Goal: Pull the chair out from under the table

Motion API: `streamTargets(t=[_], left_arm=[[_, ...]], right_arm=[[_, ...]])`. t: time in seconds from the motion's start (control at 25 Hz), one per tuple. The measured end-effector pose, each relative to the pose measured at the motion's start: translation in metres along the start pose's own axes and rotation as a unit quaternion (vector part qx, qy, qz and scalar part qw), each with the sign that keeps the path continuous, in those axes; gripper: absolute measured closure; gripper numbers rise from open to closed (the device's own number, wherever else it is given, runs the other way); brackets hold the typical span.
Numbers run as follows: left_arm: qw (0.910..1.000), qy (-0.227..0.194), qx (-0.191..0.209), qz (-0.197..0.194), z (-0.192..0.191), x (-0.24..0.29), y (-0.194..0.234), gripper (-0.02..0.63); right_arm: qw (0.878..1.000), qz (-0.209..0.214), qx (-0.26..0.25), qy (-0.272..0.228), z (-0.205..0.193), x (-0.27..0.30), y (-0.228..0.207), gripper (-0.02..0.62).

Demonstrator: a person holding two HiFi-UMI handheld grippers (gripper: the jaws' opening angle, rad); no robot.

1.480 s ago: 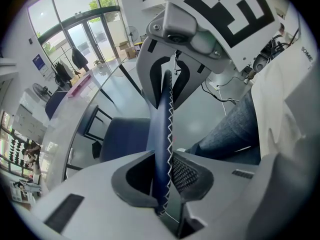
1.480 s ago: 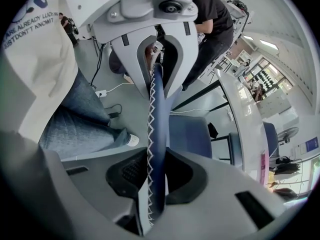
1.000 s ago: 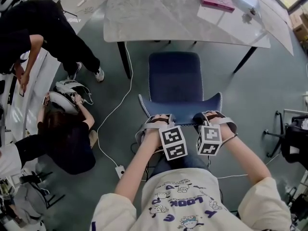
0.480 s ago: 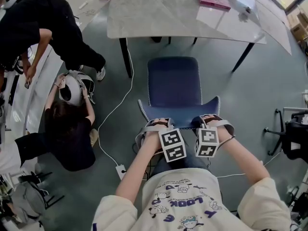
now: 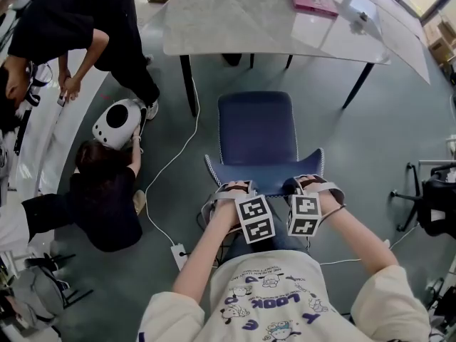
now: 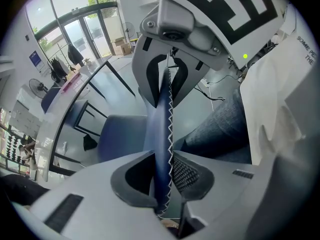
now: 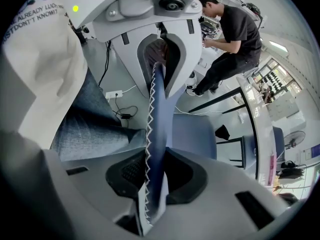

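The dark blue chair (image 5: 255,128) stands on the grey floor, its seat out past the edge of the marble-topped table (image 5: 235,21). Its backrest (image 5: 265,171), edged with white zigzag stitching, is nearest me. My left gripper (image 5: 232,187) is shut on the left part of the backrest's top edge, and my right gripper (image 5: 306,183) is shut on the right part. In the left gripper view the backrest edge (image 6: 163,129) runs between the pads of the left gripper (image 6: 163,184). The right gripper view shows the same edge (image 7: 156,134) pinched in the right gripper (image 7: 152,179).
Two black table legs (image 5: 187,84) (image 5: 358,85) flank the chair's far side. A pink book (image 5: 314,2) lies on the table. Two people bend and crouch at the left by a white round device (image 5: 117,122). A white cable and power strip (image 5: 177,252) lie left of me. Black stand (image 5: 427,206) at right.
The chair has slid toward me, farther out from under the table, with both grippers still clamped on its backrest. The people at left shifted and the white device moved.
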State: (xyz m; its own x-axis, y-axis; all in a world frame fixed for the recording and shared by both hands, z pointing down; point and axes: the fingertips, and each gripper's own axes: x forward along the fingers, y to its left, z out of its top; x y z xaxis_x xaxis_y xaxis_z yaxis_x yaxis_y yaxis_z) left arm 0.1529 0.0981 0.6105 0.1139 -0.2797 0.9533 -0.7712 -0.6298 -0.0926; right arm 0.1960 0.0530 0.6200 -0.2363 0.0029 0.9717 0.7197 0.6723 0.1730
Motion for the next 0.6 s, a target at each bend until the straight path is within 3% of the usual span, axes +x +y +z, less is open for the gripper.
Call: streamTargets(t=[0.6], left_arm=[[0.9999,0.014,-0.004,-0.002,-0.004,-0.007,-0.054,0.514]], right_arm=[[1.0,0.008,-0.009,-0.002,0.003,-0.01,0.053,0.515]])
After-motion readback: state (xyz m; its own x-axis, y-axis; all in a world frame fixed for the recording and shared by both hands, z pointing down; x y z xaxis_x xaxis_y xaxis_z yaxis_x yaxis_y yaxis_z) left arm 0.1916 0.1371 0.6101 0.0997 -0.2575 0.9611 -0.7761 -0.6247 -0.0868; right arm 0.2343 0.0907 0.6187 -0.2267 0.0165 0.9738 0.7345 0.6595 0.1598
